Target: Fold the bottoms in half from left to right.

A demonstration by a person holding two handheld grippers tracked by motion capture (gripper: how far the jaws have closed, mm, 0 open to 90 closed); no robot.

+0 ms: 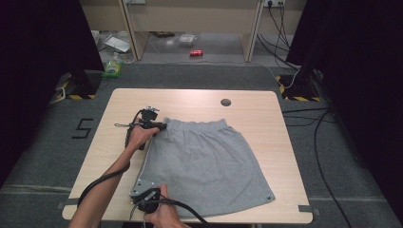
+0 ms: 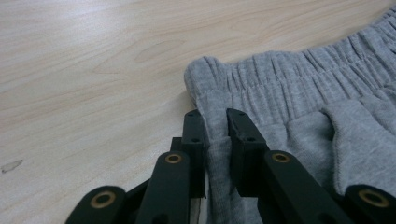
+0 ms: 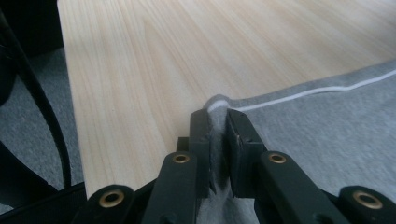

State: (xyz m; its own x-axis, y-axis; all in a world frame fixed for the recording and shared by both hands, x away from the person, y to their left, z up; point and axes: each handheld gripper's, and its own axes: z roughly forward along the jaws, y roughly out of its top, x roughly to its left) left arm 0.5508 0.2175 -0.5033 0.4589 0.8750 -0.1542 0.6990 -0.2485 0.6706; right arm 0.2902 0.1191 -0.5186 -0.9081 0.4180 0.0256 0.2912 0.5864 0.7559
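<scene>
A grey carpeted floor (image 1: 43, 142) surrounds a pale wooden table (image 1: 266, 114) in the middle of the high view, with dark curtains filling the upper left and upper right corners. Behind the table, along the top of the frame, stand light wooden furniture legs with clutter between them: a red can (image 1: 196, 52), a green bottle (image 1: 113, 66) and loose papers. Black cables (image 1: 321, 142) trail over the floor at the right. A small dark round disc (image 1: 225, 102) lies on the tabletop near its far edge, well apart from the cloth. Nothing else lies on the table around the garment.

The grey shorts (image 1: 204, 161) lie flat across the centre and lower part of the table. Their gathered elastic waistband (image 2: 299, 70) runs along the upper edge, toward the far side, and the hem sits at the lower edge of the frame, so the long axis runs from far to near, flaring wider toward the hem. A thin white stripe (image 3: 317, 91) follows the side seam at the picture's left.

The left gripper (image 1: 159, 126) sits at the waistband's left corner; in the left gripper view (image 2: 215, 122) its jaws are clamped on a fold of grey fabric just below the band. The right gripper (image 1: 142, 192) is at the lower left hem corner; in the right gripper view (image 3: 215, 120) its jaws pinch the raised cloth edge by the stripe.
</scene>
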